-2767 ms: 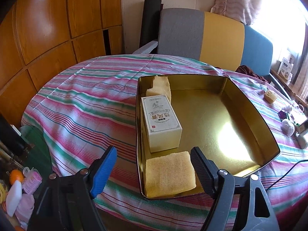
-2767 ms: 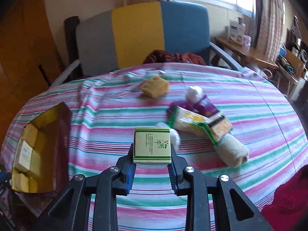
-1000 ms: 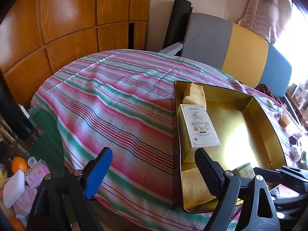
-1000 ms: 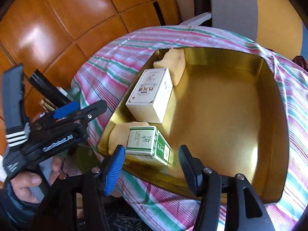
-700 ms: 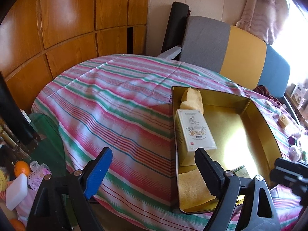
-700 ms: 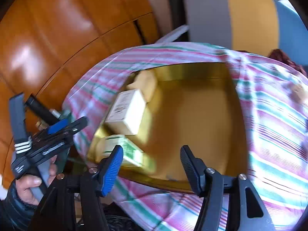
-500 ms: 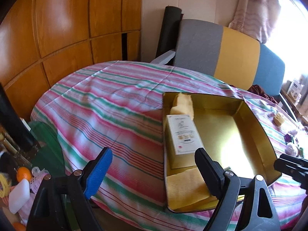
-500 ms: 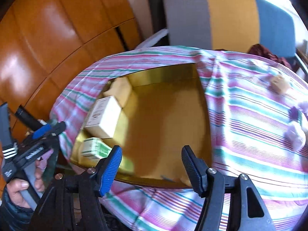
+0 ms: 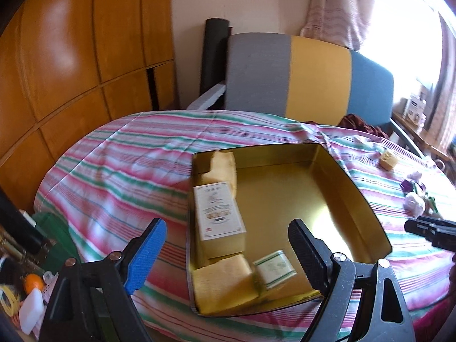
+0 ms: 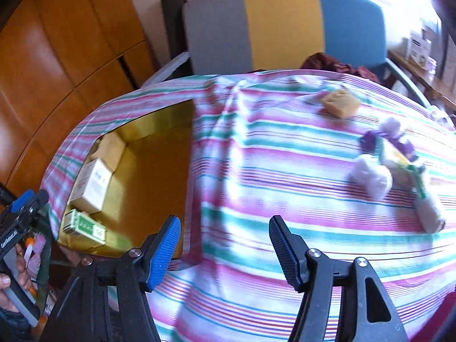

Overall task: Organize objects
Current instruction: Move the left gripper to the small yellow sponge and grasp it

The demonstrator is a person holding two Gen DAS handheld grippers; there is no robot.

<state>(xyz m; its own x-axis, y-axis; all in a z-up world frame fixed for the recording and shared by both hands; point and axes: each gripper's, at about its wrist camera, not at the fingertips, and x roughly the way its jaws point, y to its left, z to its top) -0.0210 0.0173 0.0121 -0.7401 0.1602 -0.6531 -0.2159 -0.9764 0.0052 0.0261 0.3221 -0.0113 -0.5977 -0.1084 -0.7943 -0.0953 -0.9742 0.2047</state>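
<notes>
A gold tin tray [image 9: 367, 213] sits on the striped tablecloth [image 9: 128, 165]. In it lie a white box [image 9: 218, 211], a yellow sponge [image 9: 222, 282] at the near corner, another sponge [image 9: 223, 162] at the far corner, and a green-striped box [image 9: 273, 268]. My left gripper [image 9: 228, 245] is open and empty over the tray's near edge. My right gripper [image 10: 223, 245] is open and empty over the cloth, right of the tray [image 10: 159, 119]. The green-striped box [image 10: 84, 226] shows in the tray's near corner.
On the cloth to the right lie a tan sponge block [image 10: 339, 102], purple and white soft items [image 10: 382, 154] and a pale roll [image 10: 430, 213]. A grey, yellow and blue chair [image 9: 299, 77] stands behind the table. Wooden panels [image 9: 71, 57] are on the left.
The right gripper let go of the green-striped box in the tray and swung right over the cloth. The left gripper stayed open near the tray, shifting its view a little.
</notes>
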